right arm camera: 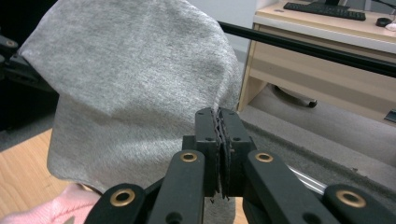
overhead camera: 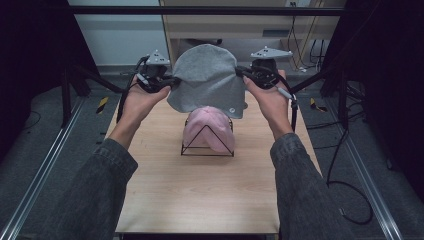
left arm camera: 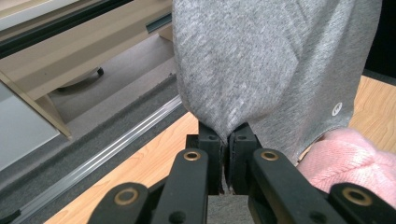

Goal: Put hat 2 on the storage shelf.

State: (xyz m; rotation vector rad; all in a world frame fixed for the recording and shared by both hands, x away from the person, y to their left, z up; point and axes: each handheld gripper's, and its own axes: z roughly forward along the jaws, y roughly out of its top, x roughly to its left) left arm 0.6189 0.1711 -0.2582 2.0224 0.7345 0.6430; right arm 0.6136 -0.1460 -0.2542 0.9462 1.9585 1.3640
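Note:
A grey knit beanie [overhead camera: 207, 80] hangs stretched in the air between my two grippers, above the far half of the table. My left gripper [overhead camera: 172, 81] is shut on its left edge, and the jaws pinch the grey cloth [left arm camera: 233, 70] in the left gripper view [left arm camera: 227, 140]. My right gripper [overhead camera: 241, 73] is shut on its right edge, cloth [right arm camera: 135, 79] caught between the closed jaws [right arm camera: 219, 121]. Under the beanie a pink knit hat [overhead camera: 207, 129] sits on a black wire stand [overhead camera: 207, 145]; the beanie's lower hem overlaps the pink hat's top.
The wooden table [overhead camera: 200, 195] has bare room in front of the stand. Metal rails [overhead camera: 45, 160] run along both sides on the grey floor. A beige desk [right arm camera: 327, 51] stands beyond the table, and cables [overhead camera: 345, 195] lie on the floor at right.

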